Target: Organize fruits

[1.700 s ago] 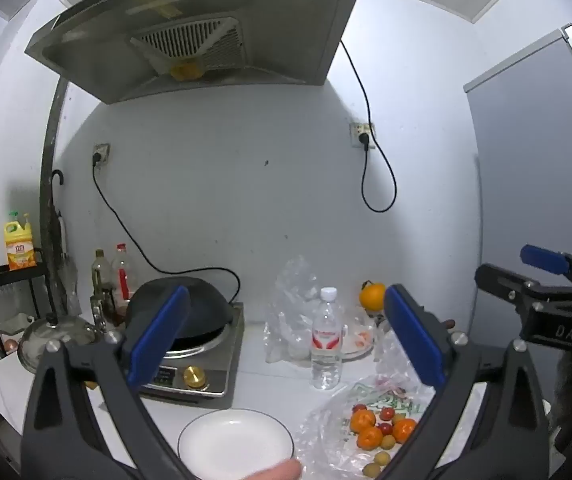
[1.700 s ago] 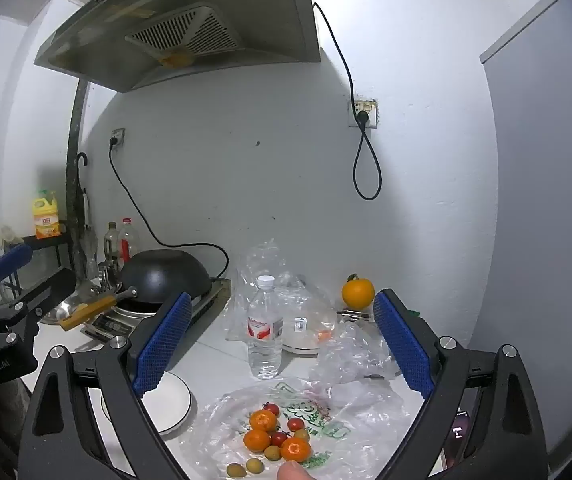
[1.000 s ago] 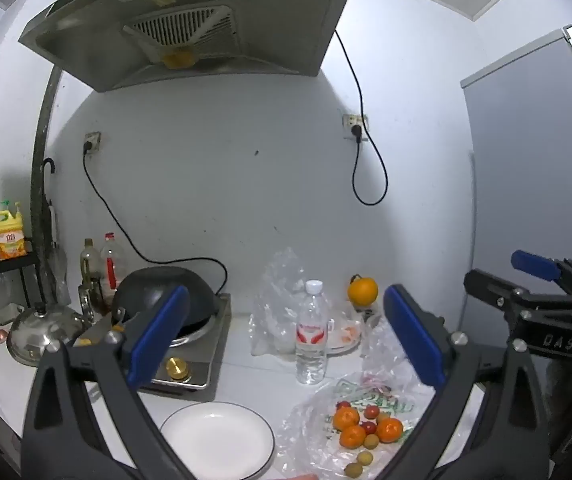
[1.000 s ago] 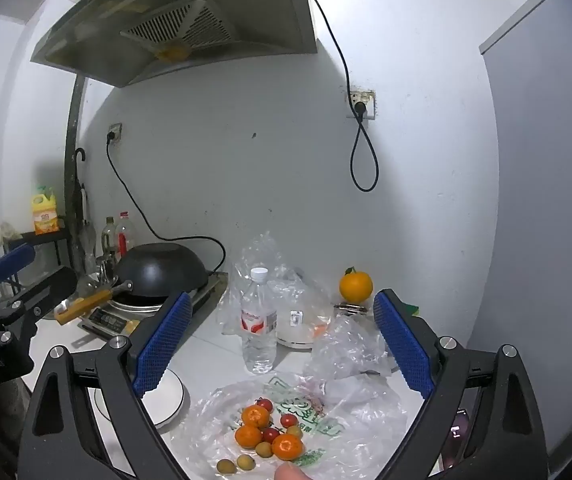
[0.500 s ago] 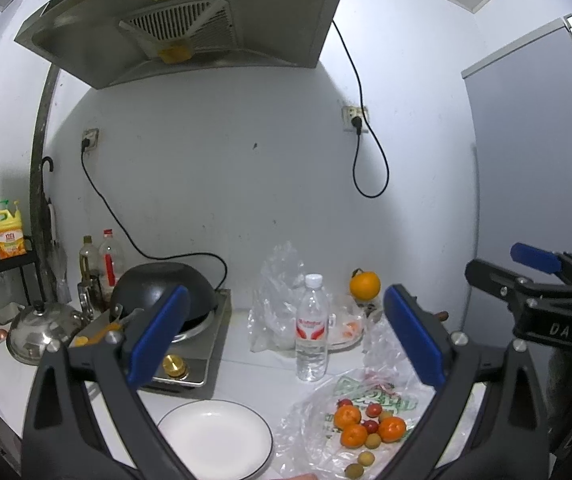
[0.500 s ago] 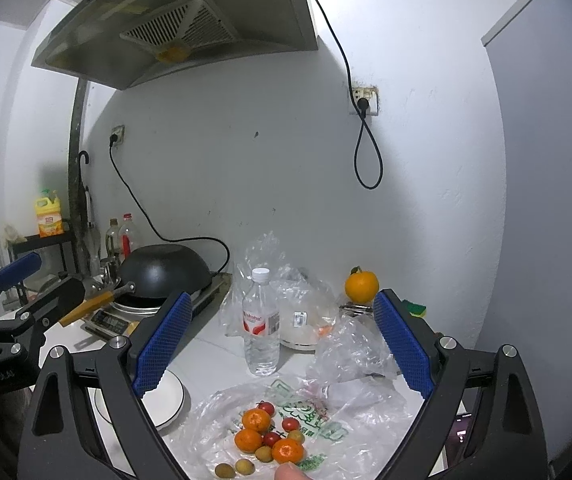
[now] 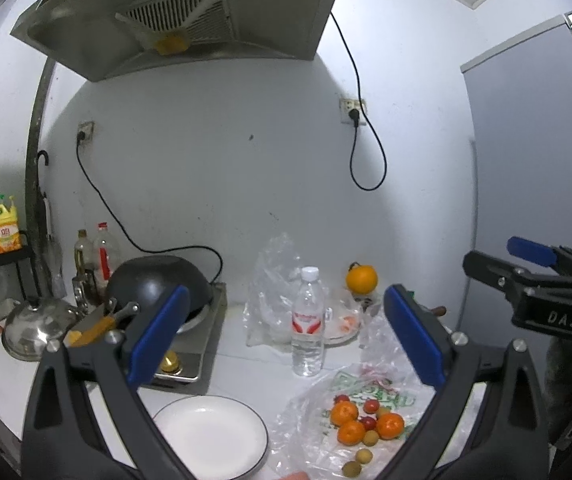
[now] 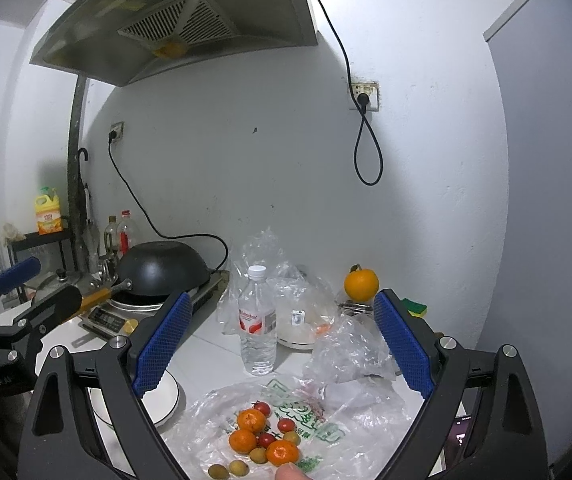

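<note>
I hold 2 grippers above a white kitchen counter (image 7: 246, 364). My left gripper (image 7: 286, 336) is spread wide with nothing between its blue pads, and my right gripper (image 8: 282, 340) is likewise wide and empty.

The water bottle (image 7: 307, 322) stands upright mid-counter and serves as my landmark. In front of the bottle and slightly right, a flattened clear plastic bag (image 7: 317, 432) holds the fruit: 3 small tangerines (image 7: 343, 413), a few red cherry tomatoes (image 7: 371, 405) and several small yellow-green round fruits (image 7: 364, 456), all clustered and touching.

In front of the bottle to the left sits an empty white plate (image 7: 210, 436), just beside the bag. Behind the bottle to the right, a larger orange (image 7: 361, 279) rests near the wall. Left of the bottle, a black wok (image 7: 158, 284) sits on a cooker.
</note>
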A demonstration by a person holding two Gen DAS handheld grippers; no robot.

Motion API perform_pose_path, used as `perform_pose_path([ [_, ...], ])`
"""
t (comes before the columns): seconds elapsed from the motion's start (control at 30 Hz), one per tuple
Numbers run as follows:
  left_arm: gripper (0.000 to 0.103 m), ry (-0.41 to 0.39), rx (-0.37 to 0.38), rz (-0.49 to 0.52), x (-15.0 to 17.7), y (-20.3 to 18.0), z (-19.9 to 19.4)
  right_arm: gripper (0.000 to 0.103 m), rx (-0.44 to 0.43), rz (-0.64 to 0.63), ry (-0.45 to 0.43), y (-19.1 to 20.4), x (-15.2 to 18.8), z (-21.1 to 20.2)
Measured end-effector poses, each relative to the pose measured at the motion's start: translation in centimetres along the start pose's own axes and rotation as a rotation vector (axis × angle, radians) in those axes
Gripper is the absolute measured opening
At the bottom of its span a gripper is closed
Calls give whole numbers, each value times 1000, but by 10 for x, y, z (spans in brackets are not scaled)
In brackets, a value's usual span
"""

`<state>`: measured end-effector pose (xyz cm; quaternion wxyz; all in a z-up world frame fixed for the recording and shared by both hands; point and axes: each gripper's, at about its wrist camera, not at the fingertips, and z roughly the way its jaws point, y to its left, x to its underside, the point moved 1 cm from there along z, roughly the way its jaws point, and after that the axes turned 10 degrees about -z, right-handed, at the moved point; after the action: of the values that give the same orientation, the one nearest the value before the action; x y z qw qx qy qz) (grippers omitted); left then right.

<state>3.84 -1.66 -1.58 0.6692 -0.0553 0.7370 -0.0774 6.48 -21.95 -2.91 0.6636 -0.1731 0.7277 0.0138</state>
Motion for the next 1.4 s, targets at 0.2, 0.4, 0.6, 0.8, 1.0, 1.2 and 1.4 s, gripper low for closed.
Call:
perform_pose_path([
  [0.2, 99, 6, 26, -1, 0, -2, 2, 94, -12, -18, 0, 2, -2, 0],
  [0.4, 99, -5, 7, -4, 2, -2, 5, 94, -19, -17, 10, 0, 0, 5],
  [0.6, 99, -7, -12, -7, 5, -3, 7, 94, -20, -19, 11, 0, -1, 6],
  [0.8, 99, -8, -14, 4, 5, -6, 8, 94, -23, -25, 16, 0, -1, 9],
  [1.0, 99, -6, -15, 6, 6, -7, 10, 94, -21, -25, 22, 0, 0, 10],
  [1.2, 99, -6, -14, 2, 4, -7, 12, 94, -22, -27, 19, 0, 0, 9],
  [1.4, 99, -14, -8, 6, 5, -8, 14, 94, -25, -24, 17, 0, 0, 10],
])
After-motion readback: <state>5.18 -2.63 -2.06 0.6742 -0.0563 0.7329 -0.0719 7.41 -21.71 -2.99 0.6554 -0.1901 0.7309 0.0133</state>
